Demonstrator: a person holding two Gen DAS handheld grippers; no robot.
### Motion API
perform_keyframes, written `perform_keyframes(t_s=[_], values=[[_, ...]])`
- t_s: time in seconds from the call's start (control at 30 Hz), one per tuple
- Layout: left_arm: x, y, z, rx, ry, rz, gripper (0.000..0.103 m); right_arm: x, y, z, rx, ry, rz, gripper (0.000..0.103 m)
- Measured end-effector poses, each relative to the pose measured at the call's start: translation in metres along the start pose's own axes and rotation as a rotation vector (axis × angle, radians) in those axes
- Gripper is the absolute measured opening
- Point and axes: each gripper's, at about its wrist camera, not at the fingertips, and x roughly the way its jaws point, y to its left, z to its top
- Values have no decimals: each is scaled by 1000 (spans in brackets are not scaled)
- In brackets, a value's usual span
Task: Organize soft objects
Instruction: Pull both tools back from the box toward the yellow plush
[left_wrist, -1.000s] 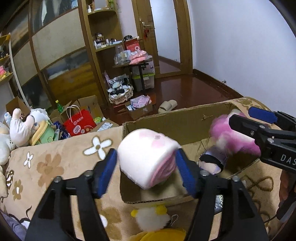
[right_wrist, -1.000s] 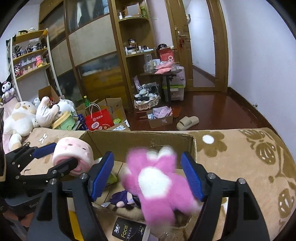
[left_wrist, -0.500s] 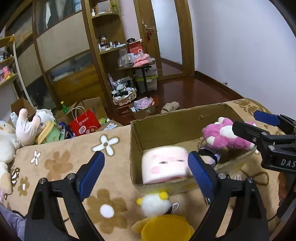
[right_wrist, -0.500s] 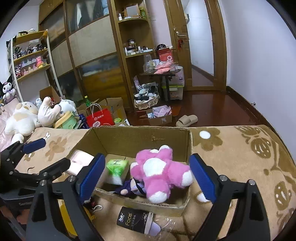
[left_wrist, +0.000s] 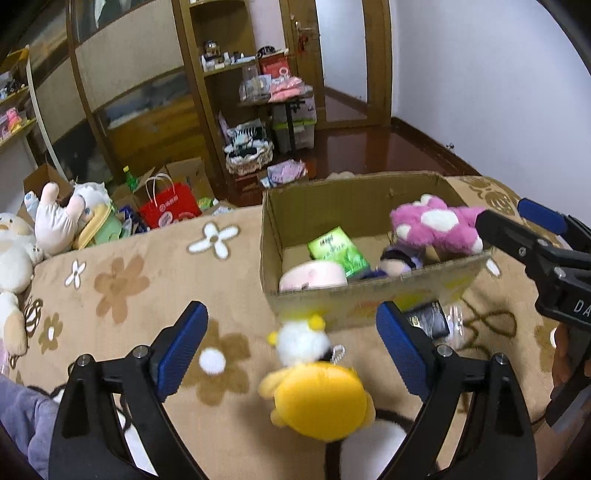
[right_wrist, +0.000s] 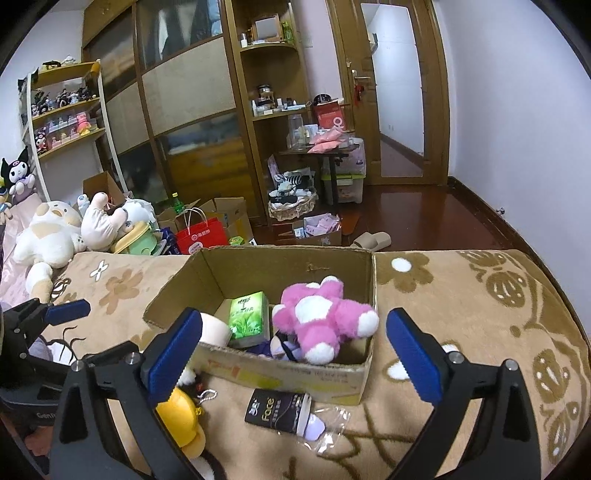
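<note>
**Yellow plush lies between your left tongs, outside the box**

Left wrist view: your left gripper (left_wrist: 290, 349) is wide open and holds nothing. The yellow plush (left_wrist: 316, 395) lies on the flowered blanket (left_wrist: 155, 266), just in front of the cardboard box (left_wrist: 369, 295) and between the two blue pads, a little nearer to the right one. Its long axis runs from its white head, which points at the box, back toward you, so it lies almost along the fingers. I judge this arm the nearer one for the next pick. Compared with half a second ago, the pink roll plush (left_wrist: 312, 275) now rests low inside the box at its near left corner, and the tongs have pulled back over the yellow toy.

Right wrist view: your right gripper (right_wrist: 293, 354) is also open and empty. The pink bear (right_wrist: 323, 317) lies inside the box on its right side, beside the green tissue pack (right_wrist: 248, 314). A second ago the bear was between these pads; now it sits free and the gripper is back. The black packet (right_wrist: 277, 408) lies on the blanket before the box.
</note>
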Motion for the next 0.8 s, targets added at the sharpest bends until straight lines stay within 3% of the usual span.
perform_keyframes(t_s=[0.43, 0.8], values=[[-15, 10, -24, -58, 84, 26, 92, -21, 15, -22, -28, 36, -9, 103], [-4, 20, -28, -110, 149, 23, 92, -14, 13, -41, -23, 97, -18, 103]])
